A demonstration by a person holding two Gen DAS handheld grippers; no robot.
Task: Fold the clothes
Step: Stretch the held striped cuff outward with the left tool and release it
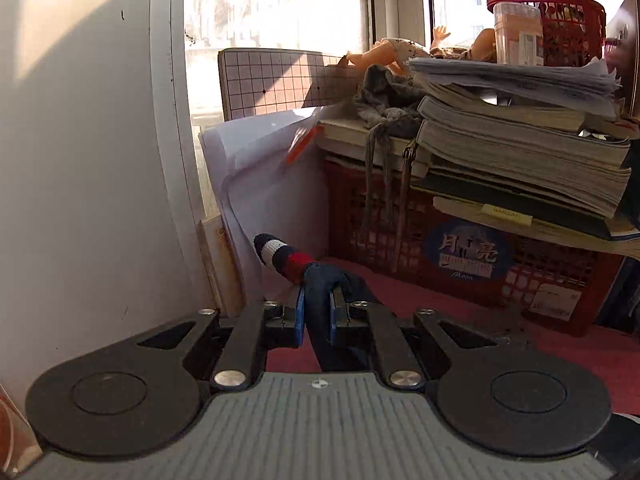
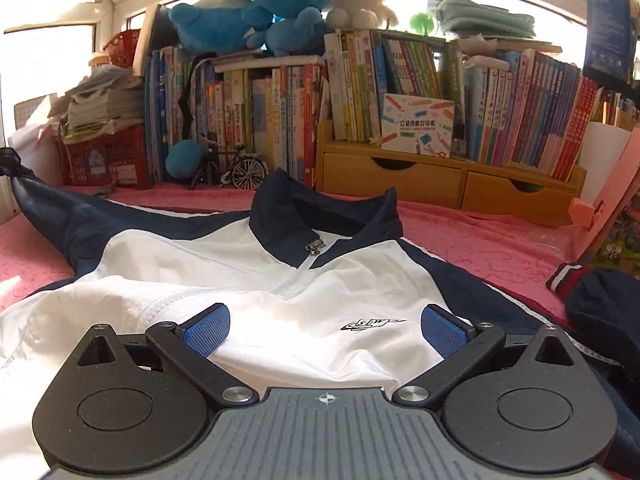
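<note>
The left gripper (image 1: 318, 304) is pinching the navy sleeve (image 1: 324, 280) between its blue pads (image 1: 300, 314), jaws nearly together; the striped cuff (image 1: 280, 256) is sticking out past the tips toward 11 o'clock, lifted off the pink cloth (image 1: 560, 352); beyond it, white paper (image 1: 260, 168) is leaning at 12 o'clock against the window, and a red crate (image 1: 460, 256) under stacked books (image 1: 520, 148) is sitting at 2 o'clock.

The right gripper (image 2: 324, 328) is standing wide, nothing between its pads (image 2: 208, 330); it is hovering over the white chest of the jacket (image 2: 280, 280), which is lying zipped and front up on the pink cloth (image 2: 500, 240), collar (image 2: 320, 208) at 12 o'clock; one sleeve (image 2: 72, 216) is stretching taut toward 10 o'clock, the other cuff (image 2: 568, 280) is lying bunched at 3 o'clock; past the collar, shelved books (image 2: 400, 88) and plush toys (image 2: 280, 0) are filling 12 o'clock.
</note>
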